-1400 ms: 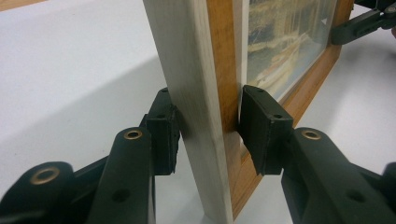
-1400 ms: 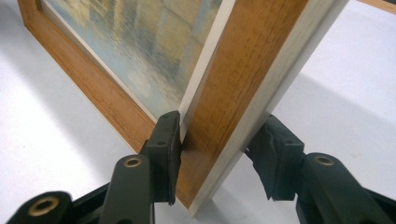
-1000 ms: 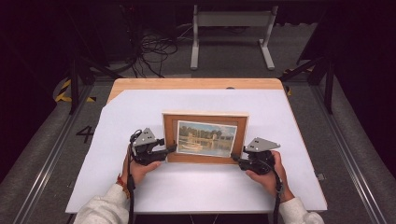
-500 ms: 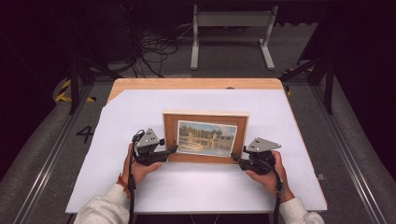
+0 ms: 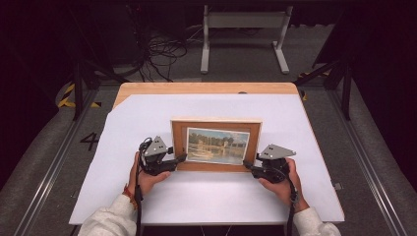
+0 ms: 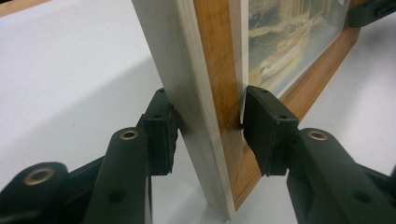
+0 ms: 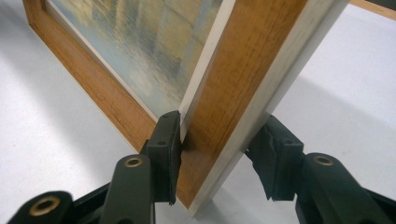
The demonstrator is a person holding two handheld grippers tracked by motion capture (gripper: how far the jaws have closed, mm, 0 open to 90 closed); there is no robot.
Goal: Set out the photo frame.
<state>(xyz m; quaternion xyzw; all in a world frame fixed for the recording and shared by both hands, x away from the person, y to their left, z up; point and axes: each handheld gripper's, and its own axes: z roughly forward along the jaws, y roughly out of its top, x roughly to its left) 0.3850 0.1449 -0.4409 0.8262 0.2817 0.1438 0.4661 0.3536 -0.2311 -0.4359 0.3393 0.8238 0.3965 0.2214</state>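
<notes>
Both claws, left (image 5: 181,158) and right (image 5: 247,166), clamp the lower side edges of a framed picture (image 5: 215,145) standing between them on the worktop (image 5: 206,201), likely awaiting a level, matched lift.

You had one wooden picture frame (image 5: 216,145) standing on one white sheet (image 5: 206,196) over one wooden table (image 5: 206,88). You worked with two grippers, left gripper (image 5: 178,160) and right gripper (image 5: 250,166), one in each hand.
</notes>
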